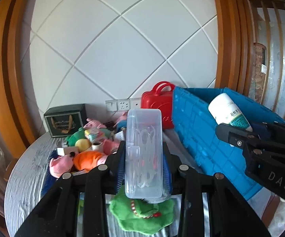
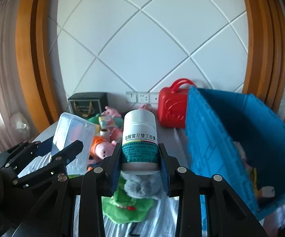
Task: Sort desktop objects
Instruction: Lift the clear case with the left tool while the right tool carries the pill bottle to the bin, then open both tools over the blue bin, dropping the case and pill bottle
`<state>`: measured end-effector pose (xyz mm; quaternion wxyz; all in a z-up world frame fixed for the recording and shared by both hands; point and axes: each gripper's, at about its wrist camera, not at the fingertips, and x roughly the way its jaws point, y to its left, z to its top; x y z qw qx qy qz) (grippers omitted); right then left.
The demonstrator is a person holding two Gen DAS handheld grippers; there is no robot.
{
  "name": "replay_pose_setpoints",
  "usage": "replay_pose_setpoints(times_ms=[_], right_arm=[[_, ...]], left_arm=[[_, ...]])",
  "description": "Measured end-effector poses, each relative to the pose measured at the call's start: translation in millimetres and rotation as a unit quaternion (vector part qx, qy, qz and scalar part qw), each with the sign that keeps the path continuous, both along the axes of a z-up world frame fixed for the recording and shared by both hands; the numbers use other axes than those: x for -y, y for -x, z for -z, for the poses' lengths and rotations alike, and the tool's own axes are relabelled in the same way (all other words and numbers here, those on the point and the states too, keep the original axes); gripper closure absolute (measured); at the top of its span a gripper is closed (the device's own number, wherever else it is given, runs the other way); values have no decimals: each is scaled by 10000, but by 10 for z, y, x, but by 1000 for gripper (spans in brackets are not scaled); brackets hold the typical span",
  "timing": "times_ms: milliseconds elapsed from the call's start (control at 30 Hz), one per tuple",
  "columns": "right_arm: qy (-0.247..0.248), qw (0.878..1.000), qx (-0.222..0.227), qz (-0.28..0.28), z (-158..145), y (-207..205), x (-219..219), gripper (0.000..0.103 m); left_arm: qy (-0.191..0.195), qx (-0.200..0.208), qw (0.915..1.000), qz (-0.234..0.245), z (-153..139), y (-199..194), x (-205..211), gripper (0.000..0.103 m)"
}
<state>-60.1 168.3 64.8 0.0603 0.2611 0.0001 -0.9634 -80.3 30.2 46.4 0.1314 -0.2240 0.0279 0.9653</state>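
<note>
Setting: white wall (image 1: 122,49) of diagonal panels, framed by orange-brown wood trim (image 1: 227,39); a row of sockets (image 1: 122,104) low on it. Below, a table (image 1: 24,167) under a grey streaked cover.

On the table, left to right:
- Dark box (image 1: 64,120) with a gold emblem, at the back by the wall.
- Heap of soft toys (image 1: 83,148): pink pig figures, a green one, an orange piece, a yellow ball, a small tape roll among them.
- Green toy (image 1: 142,215) at the near edge, with a grey fluffy piece (image 2: 140,187) on it, beneath both grippers.
- Red case (image 1: 158,106) with a handle, upright against the wall, just beside the bin.
- Blue bin (image 1: 201,138), ribbed walls, tilted open side toward the cameras; a few small items lie inside, too blurred to name.

Left gripper (image 1: 144,154): jaws set narrow, clamped on a clear box (image 1: 143,152) held upright above the table. Thin white pieces show through its walls. From the right wrist view the same box (image 2: 73,138) stands at the left, its gripper (image 2: 63,150) beside it.

Right gripper (image 2: 139,158): jaws set narrow, clamped on the lower half of a white bottle (image 2: 139,138) with a ribbed cap and a green-banded label in Chinese print. The bottle is upright, clear of the table, near the bin's left wall. In the left wrist view the bottle (image 1: 229,110) appears in front of the bin opening, with the right gripper (image 1: 235,132) below it.
</note>
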Motion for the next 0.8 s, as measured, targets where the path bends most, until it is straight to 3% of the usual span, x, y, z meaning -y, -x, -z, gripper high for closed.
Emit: replay_pose_setpoints(times_ms=[267, 333, 500, 633, 800], right_arm=[[17, 9996, -239, 123, -188, 53, -873, 69], [29, 9994, -320, 145, -251, 96, -1226, 69], [-151, 9990, -367, 208, -420, 350, -2200, 69], [-510, 9976, -123, 459, -434, 840, -2906, 69], [-610, 9925, 875, 599, -36, 1723, -3606, 69]], left_arm=[[-197, 31, 9996, 191, -193, 26, -868, 71], [-311, -37, 9989, 337, -321, 50, -1207, 71], [-620, 226, 9947, 790, -676, 253, -2105, 71], [-476, 735, 9938, 691, -794, 709, -2866, 71], [-127, 1872, 9815, 388, -556, 1507, -3644, 71]])
